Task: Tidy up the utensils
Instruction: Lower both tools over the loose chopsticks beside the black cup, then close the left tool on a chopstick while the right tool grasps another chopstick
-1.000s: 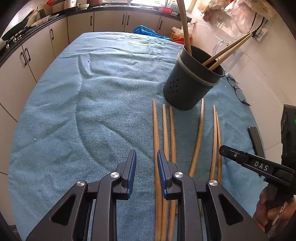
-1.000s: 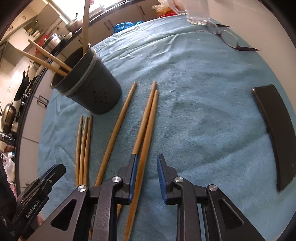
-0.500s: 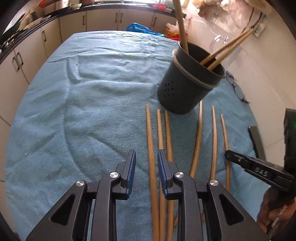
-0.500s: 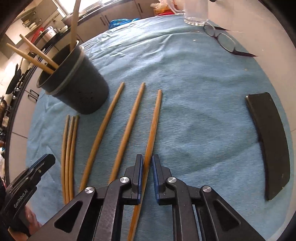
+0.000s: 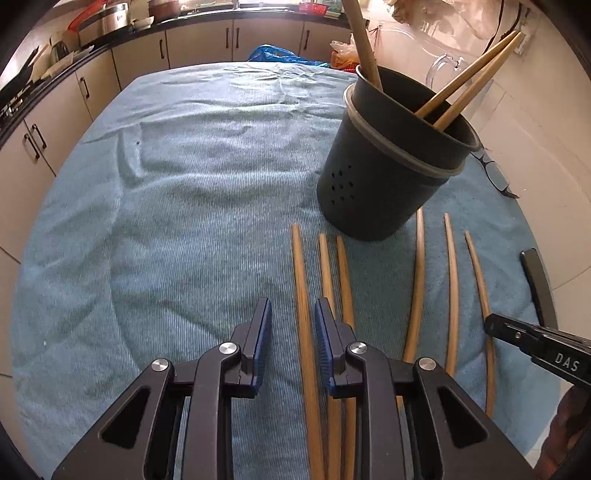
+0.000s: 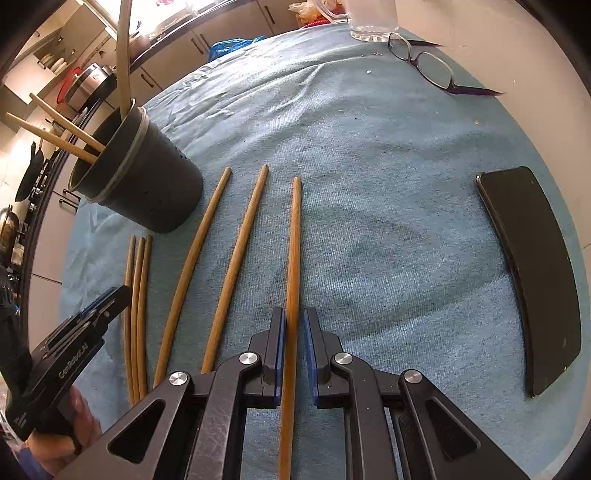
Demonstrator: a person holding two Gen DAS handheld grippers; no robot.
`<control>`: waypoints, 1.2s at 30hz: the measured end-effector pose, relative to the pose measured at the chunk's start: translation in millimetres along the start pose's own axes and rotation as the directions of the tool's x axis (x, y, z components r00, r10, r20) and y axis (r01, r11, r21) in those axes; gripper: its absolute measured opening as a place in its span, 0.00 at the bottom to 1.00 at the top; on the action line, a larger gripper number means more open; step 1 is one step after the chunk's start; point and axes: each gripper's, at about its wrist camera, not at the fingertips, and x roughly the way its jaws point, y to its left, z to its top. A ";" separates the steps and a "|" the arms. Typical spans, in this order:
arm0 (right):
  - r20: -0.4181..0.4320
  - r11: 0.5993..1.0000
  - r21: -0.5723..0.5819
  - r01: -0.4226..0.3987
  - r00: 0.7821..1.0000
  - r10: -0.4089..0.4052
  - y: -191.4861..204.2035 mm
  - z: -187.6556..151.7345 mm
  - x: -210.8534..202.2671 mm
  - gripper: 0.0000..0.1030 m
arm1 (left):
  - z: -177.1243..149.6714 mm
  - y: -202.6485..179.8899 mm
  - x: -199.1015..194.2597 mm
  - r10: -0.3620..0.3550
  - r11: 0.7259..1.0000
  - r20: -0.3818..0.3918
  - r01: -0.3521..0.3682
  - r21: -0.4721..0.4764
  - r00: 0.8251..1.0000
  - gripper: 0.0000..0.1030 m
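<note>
We are over the blue towel-covered bench, and six loose wooden chopsticks lie on the cloth in front of the dark grey round utensil holder. The holder stands upright near the far right of the cloth in the left wrist view, with three more wooden sticks leaning out of its mouth.

Our right gripper has its fingers drawn in tight on the rightmost chopstick, blue pads pressed to either side of the shaft, which runs straight ahead from between them toward the holder. Two single chopsticks lie just to its left, apart from one another, and beyond those a bundle of three chopsticks lies side by side, touching.

Our left gripper hangs over that bundle with its fingers narrow but not gripping. The leftmost chopstick of the bundle passes between the pads with a gap on each side, and the other two run under the right finger.

A black phone lies flat on the right of the cloth, and a pair of glasses sits at the far edge beside a clear glass mug.
</note>
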 end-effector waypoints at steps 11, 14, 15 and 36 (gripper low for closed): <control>-0.041 0.999 -0.027 0.039 0.998 -0.040 12.9 35.0 15.0 0.07 | 7.1 -8.2 5.2 0.063 0.998 -0.003 -0.063 0.031 0.998 0.06; -0.041 0.999 -0.039 0.028 0.999 -0.030 13.8 34.6 14.8 0.07 | 3.0 -4.6 -1.7 0.039 0.999 0.010 -0.040 0.013 0.999 0.06; -0.037 0.999 -0.039 0.022 0.999 -0.023 14.2 34.8 13.3 0.07 | 2.9 -0.2 -2.2 0.035 0.999 0.015 -0.035 0.008 0.999 0.06; 0.257 0.986 -0.140 -0.094 0.958 0.128 44.1 -8.7 -117.0 0.07 | -3.0 17.1 -134.8 -0.069 0.996 0.266 0.083 -0.038 0.961 0.06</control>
